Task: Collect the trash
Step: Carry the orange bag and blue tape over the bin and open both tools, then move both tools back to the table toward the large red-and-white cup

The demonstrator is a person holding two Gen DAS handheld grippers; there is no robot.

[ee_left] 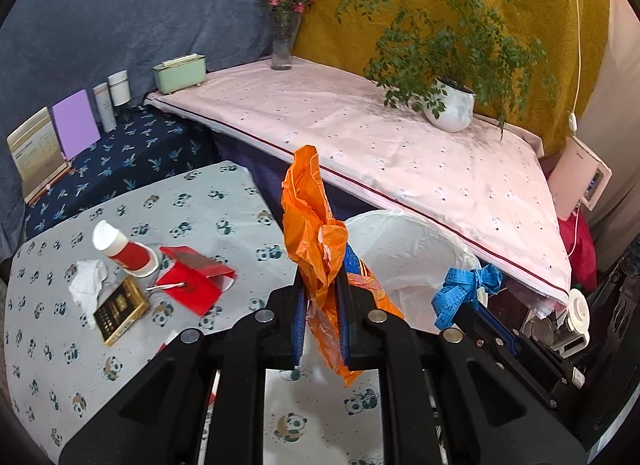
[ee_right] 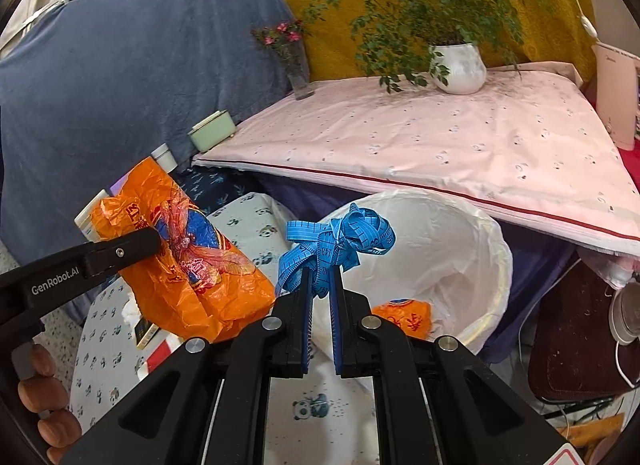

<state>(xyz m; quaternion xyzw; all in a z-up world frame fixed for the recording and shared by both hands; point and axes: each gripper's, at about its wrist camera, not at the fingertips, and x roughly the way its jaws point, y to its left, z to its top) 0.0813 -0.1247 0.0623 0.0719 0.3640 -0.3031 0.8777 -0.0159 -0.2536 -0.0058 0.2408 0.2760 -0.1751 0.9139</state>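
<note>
Left tool (ee_left: 322,297) is clamped on the orange bag (ee_left: 310,225), right tool (ee_right: 320,277) on the blue tape (ee_right: 332,249). Carry both above the bin (ee_right: 460,249), then release.

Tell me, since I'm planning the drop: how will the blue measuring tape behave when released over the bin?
The tangled blue measuring tape looks floppy and light. Its loose loops might snag the right tongs, so it may not fall cleanly.
</note>
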